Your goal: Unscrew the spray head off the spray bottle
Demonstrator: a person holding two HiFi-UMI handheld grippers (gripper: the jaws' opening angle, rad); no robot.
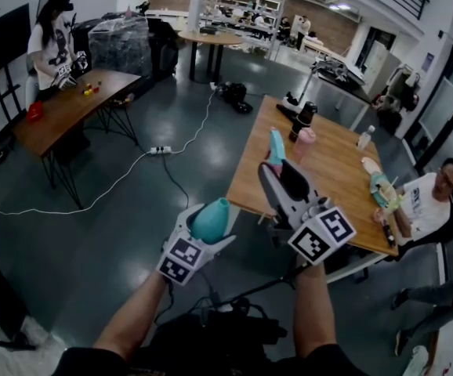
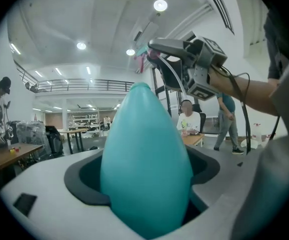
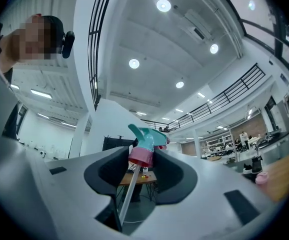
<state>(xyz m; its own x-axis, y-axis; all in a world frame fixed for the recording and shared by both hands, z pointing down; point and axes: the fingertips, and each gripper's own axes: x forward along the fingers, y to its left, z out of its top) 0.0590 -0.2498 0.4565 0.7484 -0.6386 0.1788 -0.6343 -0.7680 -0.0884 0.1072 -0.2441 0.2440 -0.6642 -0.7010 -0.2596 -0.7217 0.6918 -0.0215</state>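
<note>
2 separate pieces show, so the unscrewing looks done. Left gripper (image 1: 208,229) has its jaws spread wide and clamped on the teal bottle (image 2: 147,169), which is held in the air with its narrow end pointing up and away. Right gripper (image 1: 280,175), held higher and apart from the bottle, has its jaws fairly wide yet pressed on the pink collar of the spray head (image 3: 145,146). The dip tube (image 3: 126,196) hangs free below the collar. The bottle's mouth seems bare in the head view, though it is small there. What is left, as I judge it, is only to set both parts down, perhaps on the table (image 1: 344,171) ahead.
</note>
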